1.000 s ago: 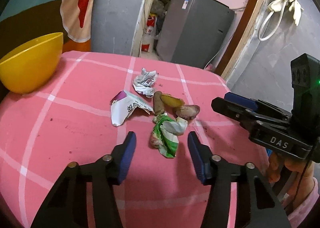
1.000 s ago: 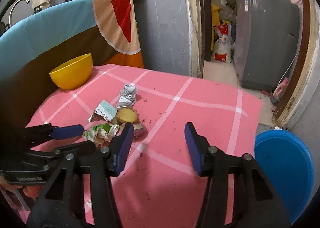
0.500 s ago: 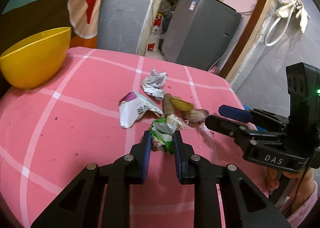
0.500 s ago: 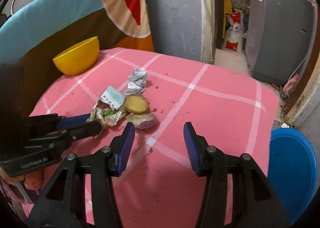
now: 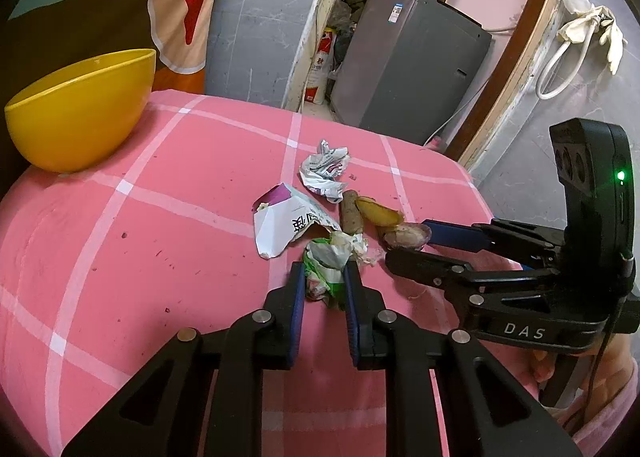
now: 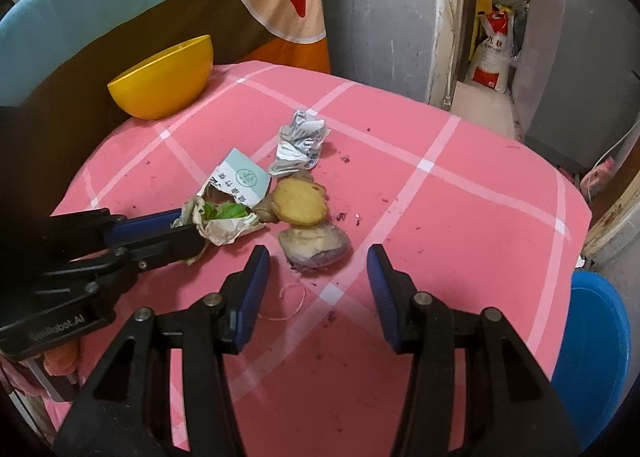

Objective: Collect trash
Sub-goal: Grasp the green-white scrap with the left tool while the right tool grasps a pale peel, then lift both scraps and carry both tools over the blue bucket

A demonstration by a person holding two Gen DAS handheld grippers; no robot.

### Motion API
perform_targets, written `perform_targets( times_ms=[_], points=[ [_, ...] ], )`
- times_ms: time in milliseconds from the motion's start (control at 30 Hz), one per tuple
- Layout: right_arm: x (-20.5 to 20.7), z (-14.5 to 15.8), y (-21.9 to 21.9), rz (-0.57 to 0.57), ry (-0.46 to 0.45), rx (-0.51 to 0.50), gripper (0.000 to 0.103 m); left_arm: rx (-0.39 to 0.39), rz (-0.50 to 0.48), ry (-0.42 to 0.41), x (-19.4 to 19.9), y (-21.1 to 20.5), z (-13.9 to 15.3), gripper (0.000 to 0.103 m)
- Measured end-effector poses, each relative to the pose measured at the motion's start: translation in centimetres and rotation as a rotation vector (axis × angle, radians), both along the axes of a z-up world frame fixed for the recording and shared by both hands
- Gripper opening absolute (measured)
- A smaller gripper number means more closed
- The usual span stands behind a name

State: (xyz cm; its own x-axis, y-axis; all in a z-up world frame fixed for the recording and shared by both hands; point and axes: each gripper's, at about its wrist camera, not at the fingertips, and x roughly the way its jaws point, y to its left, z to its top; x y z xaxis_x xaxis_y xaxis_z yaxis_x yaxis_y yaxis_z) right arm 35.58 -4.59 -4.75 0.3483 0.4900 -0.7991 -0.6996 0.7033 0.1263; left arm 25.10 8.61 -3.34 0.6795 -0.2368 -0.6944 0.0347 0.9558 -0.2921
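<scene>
Slipping is the risk judged likeliest: the crumpled green-and-white plastic wrapper [image 5: 326, 271] is pinched only at its near end by the closed left tongs [image 5: 324, 289], so it could be torn or dropped when lifted from the pink checked table [image 5: 160, 241]. The right tongs [image 6: 318, 285] are held open, with the purplish vegetable peel [image 6: 314, 243] lying just beyond their fingertips, untouched. A blue plastic bin [image 6: 592, 357] is seen beside the table.

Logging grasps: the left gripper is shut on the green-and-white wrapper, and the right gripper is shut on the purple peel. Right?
Not quite. The left gripper is shut on the green-and-white wrapper, but the right wrist view shows the right gripper open, holding nothing, near the purple peel.
</scene>
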Motion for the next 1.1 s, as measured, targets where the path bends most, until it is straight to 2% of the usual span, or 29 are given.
perform_targets(
  times_ms=[133,200,267,367,567,800,1100],
  points=[
    [0.4,0.0,0.3,0.006,0.016,0.006,0.047,0.003,0.001,-0.001,-0.1,-0.1,0.0,0.015],
    [0.4,0.0,0.4,0.008,0.017,0.001,0.042,0.002,0.004,-0.002,-0.1,-0.1,0.0,0.014],
    [0.4,0.1,0.6,0.009,0.013,-0.008,0.032,0.000,0.006,-0.002,-0.1,0.0,0.0,0.013],
    [0.3,0.1,0.6,0.011,0.005,-0.007,0.029,0.002,0.006,-0.006,-0.2,-0.1,0.0,0.012],
    [-0.6,0.0,-0.1,0.006,-0.021,0.000,0.028,0.019,0.004,-0.026,-0.6,-0.4,0.3,0.010],
    [-2.1,0.2,-1.4,-0.020,-0.067,0.001,0.028,0.071,-0.010,-0.088,-1.8,-1.8,1.0,0.009],
    [-4.3,2.4,-4.8,-0.097,-0.172,0.092,0.028,0.093,-0.009,-0.181,-3.0,-3.5,2.5,0.009]
  ],
)
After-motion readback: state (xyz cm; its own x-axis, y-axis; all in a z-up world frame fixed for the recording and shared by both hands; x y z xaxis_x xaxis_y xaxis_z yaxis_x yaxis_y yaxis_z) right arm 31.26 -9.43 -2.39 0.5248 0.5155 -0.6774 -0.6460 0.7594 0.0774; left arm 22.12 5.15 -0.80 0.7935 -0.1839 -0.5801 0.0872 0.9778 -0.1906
